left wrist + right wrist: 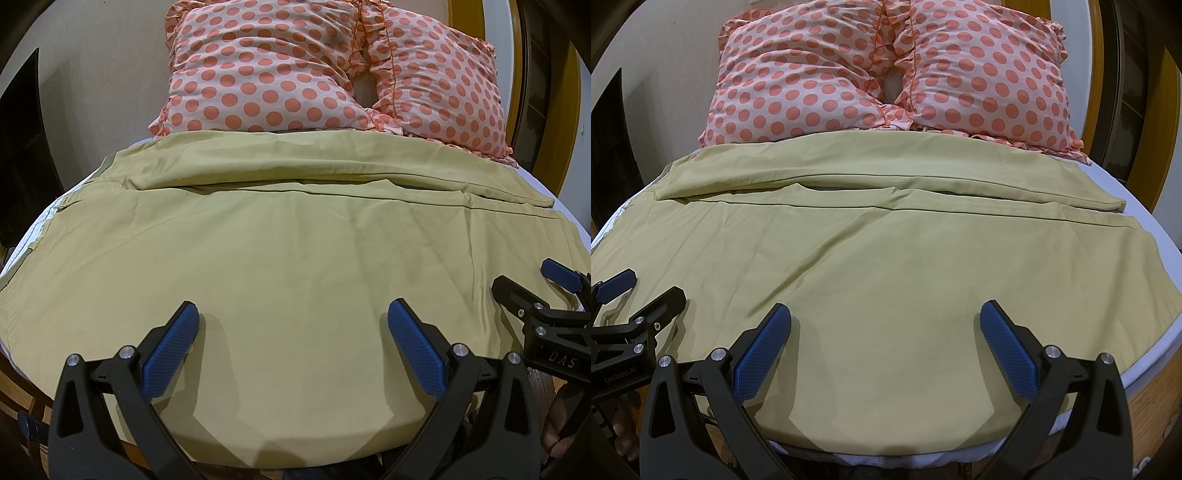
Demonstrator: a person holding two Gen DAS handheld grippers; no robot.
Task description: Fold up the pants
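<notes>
The khaki pants (280,236) lie spread flat across the bed (1123,192), filling the middle of both views, with a folded band of cloth toward 12 o'clock. Beyond it rest two polka-dot pillows (266,70). The left tool (293,317) hovers over the near edge of the pants at 6 o'clock, fingers apart, gripping nothing. The right tool (885,317) does likewise, also spread wide.

the pants (280,258) hide the pillows' (295,66) lower edge; the pillows' tops are cut off.
</notes>
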